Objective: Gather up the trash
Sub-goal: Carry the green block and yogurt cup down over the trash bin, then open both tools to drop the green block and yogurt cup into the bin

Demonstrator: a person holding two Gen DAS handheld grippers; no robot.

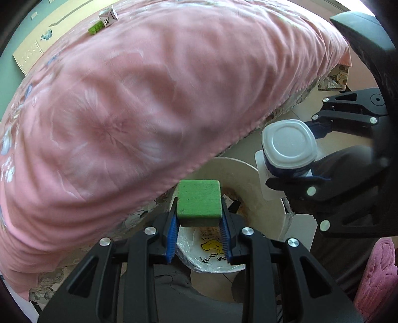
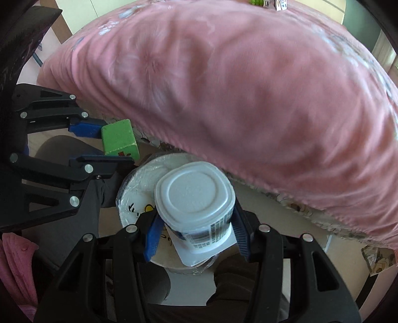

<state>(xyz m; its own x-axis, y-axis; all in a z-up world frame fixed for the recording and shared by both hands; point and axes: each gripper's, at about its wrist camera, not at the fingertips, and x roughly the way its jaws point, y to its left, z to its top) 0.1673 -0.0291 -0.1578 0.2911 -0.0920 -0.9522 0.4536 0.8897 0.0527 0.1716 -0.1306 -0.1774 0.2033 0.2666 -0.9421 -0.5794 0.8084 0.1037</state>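
Now the left gripper squeezes a green block between its blue pads. The right gripper squeezes a white cup, held upside down. Both hang just over the bin, which has a plastic bag inside. Behind it is a bed with a pink blanket. Far back on the blanket lie a green thing and a white box.

Each one could miss if let go too near the rim, and the cup could bump the block. The grippers hide much of the bin, and the blanket looks blurry. The far trash is too small to name.
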